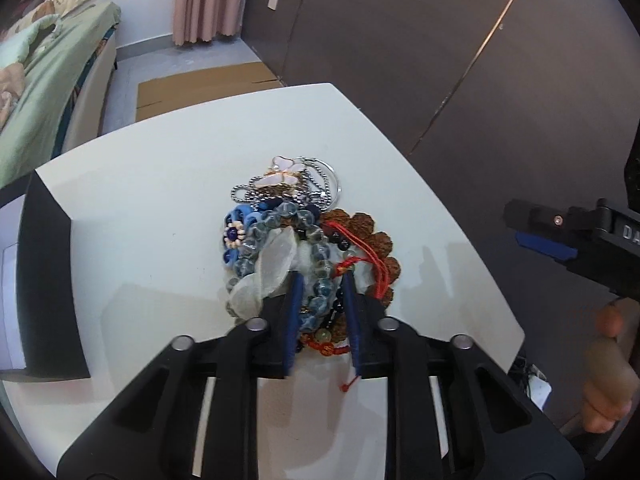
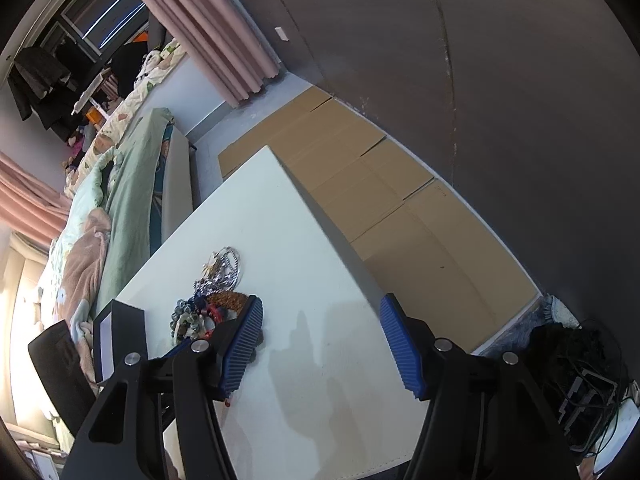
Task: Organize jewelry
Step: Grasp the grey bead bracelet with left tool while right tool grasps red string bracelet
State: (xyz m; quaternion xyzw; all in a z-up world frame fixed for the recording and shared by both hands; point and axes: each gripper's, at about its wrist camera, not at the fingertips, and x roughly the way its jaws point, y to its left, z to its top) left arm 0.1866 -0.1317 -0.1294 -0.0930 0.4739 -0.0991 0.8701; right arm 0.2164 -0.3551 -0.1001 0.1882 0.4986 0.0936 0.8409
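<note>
A heap of jewelry (image 1: 296, 236) lies on the white table (image 1: 160, 208): a blue-grey glass bead bracelet (image 1: 316, 256), a pink butterfly piece (image 1: 282, 174) on silver chains, a brown seed bracelet (image 1: 376, 240), red cord (image 1: 360, 248) and a clear pouch (image 1: 272, 268). My left gripper (image 1: 322, 280) is down in the heap, its blue fingers closed around the glass bead bracelet. My right gripper (image 2: 320, 312) is open and empty above the table, right of the heap (image 2: 208, 304); it also shows in the left wrist view (image 1: 548, 236).
A black jewelry box (image 1: 44, 280) with a white inside stands open at the table's left edge, also in the right wrist view (image 2: 116, 340). Flat cardboard (image 2: 380, 208) lies on the floor beyond the table. A bed (image 2: 100, 216) is at the left, a dark wall behind.
</note>
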